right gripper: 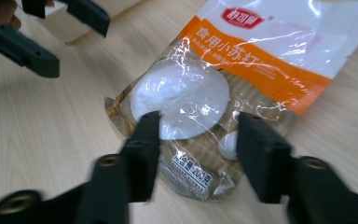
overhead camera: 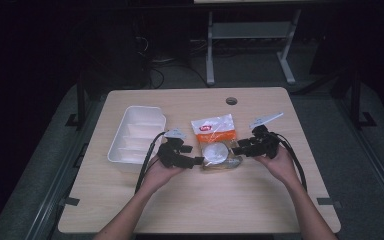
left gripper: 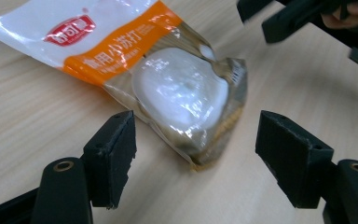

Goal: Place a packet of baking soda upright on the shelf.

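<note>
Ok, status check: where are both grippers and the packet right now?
Left gripper open, jaws either side of the packet's near corner. Right gripper open over its clear end. Packet flat on table, ungripped. White tray off left, nothing blocking.

A plastic pouch (right gripper: 242, 79) is lying just beyond the right gripper's jaws, showing large white Chinese characters, 食用小苏打, on its orange band (right gripper: 261, 63). Above the band a red oval logo (right gripper: 242, 17) is carrying white characters too small to read. Between the jaws, small print is reading 200.
</note>
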A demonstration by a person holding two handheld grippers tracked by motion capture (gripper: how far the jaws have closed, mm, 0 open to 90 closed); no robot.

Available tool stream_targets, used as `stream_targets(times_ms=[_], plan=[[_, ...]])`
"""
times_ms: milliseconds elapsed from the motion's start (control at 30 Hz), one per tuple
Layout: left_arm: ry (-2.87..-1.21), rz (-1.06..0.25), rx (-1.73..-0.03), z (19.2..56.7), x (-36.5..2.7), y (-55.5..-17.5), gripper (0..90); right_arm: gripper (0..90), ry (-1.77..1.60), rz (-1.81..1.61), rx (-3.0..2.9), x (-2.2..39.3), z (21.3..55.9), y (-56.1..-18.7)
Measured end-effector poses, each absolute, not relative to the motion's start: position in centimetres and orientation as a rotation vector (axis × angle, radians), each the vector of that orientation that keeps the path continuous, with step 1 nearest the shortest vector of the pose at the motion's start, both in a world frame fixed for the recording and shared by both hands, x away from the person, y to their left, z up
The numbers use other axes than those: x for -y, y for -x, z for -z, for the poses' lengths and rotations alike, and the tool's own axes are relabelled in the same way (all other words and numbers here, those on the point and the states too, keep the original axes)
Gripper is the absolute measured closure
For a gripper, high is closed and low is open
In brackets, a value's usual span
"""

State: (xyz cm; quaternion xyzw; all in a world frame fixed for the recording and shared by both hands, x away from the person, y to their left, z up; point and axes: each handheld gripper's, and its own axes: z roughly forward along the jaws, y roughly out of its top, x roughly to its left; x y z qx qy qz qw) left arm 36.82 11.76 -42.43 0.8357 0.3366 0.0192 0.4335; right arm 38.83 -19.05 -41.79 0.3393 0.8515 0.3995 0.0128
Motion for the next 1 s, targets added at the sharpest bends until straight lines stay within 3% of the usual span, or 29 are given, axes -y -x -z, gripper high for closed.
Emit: stream_targets(times_ms=[67, 100, 200, 667, 833, 1000], plan=[[-2.083, -0.047, -0.851, 42.6, -11.6, -37.1, 28.2, 59.9, -1.054, -1.216, -2.656, 18.8, 42.1, -38.8], [-2.074, -0.042, -0.887, 42.9, -11.4, -37.9, 27.8, 69.1, -1.061, -1.212, -2.665, 18.6, 42.7, -38.8], [-2.068, -0.03, -0.943, 43.6, -11.2, -39.0, 26.5, 73.9, -1.091, -1.205, -2.673, 18.4, 43.5, -39.0], [-2.027, 0.02, -1.108, 45.9, -9.5, -42.5, 27.3, 78.5, -1.1, -1.104, -2.69, 17.1, 45.0, -38.7], [-1.991, 0.067, -1.133, 46.8, -8.8, -43.2, 34.9, 78.7, -1.073, -1.134, -2.656, 17.3, 45.4, -38.2], [-1.957, 0.121, -1.13, 47.1, -8.3, -43.4, 51.3, 79.0, -1.03, -1.091, -2.635, 16.9, 45.3, -37.7]])
